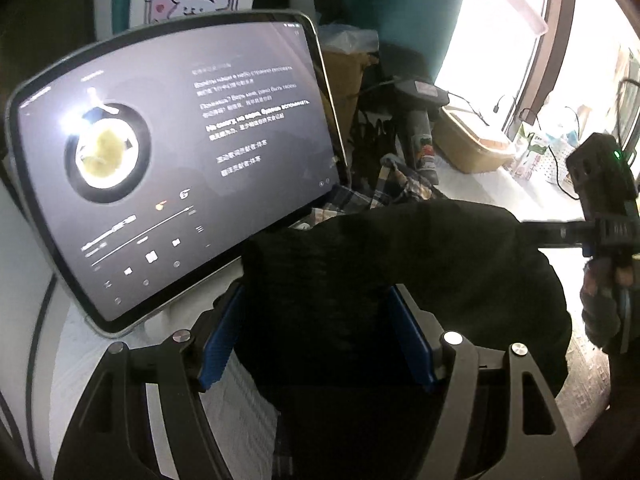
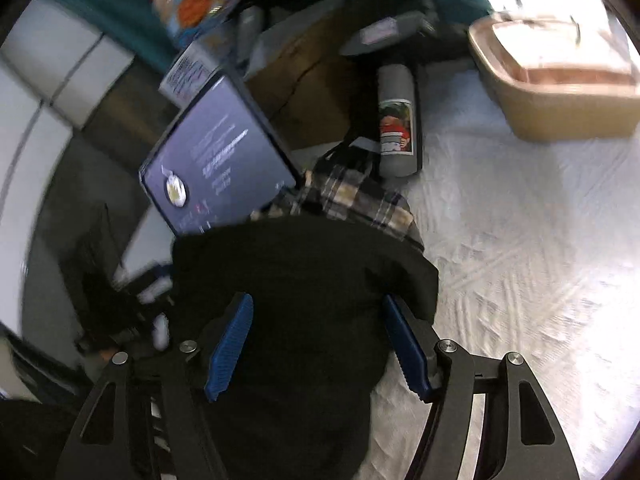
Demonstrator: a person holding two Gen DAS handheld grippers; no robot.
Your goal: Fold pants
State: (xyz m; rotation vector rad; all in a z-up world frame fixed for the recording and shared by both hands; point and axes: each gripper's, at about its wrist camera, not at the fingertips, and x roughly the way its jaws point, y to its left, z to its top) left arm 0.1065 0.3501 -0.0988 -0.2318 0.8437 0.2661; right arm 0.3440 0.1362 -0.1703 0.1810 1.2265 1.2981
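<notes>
The black pants (image 2: 304, 288) are laid folded on the white bed cover (image 2: 520, 240), near its cluttered far edge; left gripper (image 1: 320, 336) and right gripper (image 2: 320, 344) are held open above them, nothing pinched, presumably for the next fold

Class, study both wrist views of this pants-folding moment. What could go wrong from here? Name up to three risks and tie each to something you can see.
1. The propped tablet stands right beside the black pants; a sweep of the left gripper could tip it.
2. A plaid garment lies against the pants' far edge and might get dragged into a fold.
3. Both the left gripper and the right gripper stand open over the cloth, so a careless close could pinch uneven layers.
</notes>
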